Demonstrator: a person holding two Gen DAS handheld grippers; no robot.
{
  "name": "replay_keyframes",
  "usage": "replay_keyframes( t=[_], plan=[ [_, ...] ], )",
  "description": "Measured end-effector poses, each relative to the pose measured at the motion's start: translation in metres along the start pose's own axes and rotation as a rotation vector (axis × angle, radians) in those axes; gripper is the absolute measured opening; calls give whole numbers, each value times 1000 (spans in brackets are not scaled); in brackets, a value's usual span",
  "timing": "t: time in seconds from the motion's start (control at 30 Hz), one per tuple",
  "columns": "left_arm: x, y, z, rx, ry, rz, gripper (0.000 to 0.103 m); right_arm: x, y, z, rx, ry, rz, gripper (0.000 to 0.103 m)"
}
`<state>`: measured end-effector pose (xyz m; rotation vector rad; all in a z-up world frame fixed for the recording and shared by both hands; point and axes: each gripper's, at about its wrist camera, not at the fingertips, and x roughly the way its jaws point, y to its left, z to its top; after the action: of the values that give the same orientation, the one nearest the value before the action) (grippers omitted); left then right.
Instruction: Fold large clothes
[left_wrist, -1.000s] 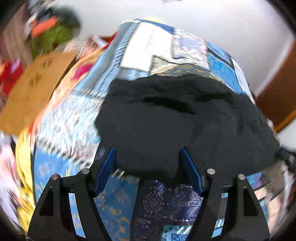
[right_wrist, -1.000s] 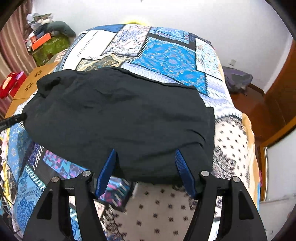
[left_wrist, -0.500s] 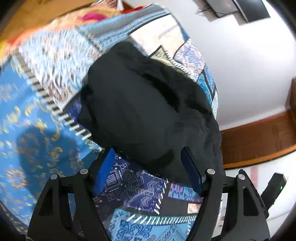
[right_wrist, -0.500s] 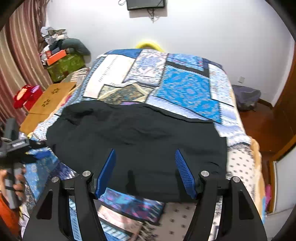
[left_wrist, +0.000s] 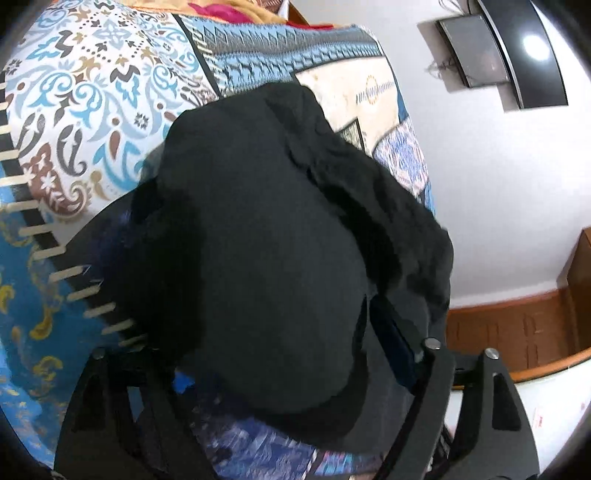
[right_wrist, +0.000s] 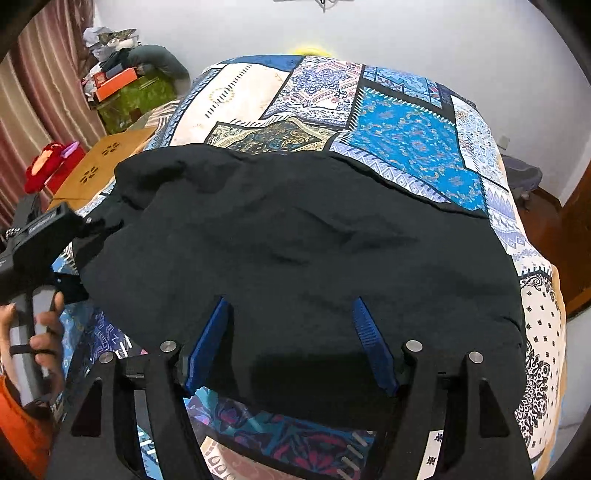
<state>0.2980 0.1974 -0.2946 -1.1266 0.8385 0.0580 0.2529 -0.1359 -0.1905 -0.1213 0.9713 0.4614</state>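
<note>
Both grippers (right_wrist: 291, 343) are black frames with silver screws, ribbed blue pads (right_wrist: 208, 341), and orange clothing (right_wrist: 18, 435).

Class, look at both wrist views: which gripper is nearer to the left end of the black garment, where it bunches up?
Left. The left gripper sits right at the bunched end of the black garment. The right gripper hovers over the garment's near edge, around its middle, jaws open.

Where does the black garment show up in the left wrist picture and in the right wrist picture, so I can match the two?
Left wrist view: the black garment fills the middle, running from upper centre down to the lower edge.
Right wrist view: the black garment spreads across the middle, left to right.
Shared landmark: the patterned blue bedspread it lies on, with the cream patch just beyond the garment's far edge.
</note>
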Motion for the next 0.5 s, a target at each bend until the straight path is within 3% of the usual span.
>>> replay_keyframes(
  t=[0.1, 0.2, 0.23, 0.33, 0.5],
  plan=[
    [3, -10, -3, -13, -70, 70, 82, 0, 1, 2, 4, 10, 0, 67],
    [1, -24, -8, 49, -120, 178, 60, -4, 1, 3, 22, 27, 2, 67],
    [-2, -22, -9, 67, -130, 190, 49, -7, 0, 4, 30, 29, 6, 67],
    [-18, -33, -11, 137, -154, 191, 34, -16, -1, 6, 41, 26, 21, 67],
    [-63, -62, -17, 232, -234, 177, 30, -38, 10, 19, 41, -23, 25, 67]
  ],
)
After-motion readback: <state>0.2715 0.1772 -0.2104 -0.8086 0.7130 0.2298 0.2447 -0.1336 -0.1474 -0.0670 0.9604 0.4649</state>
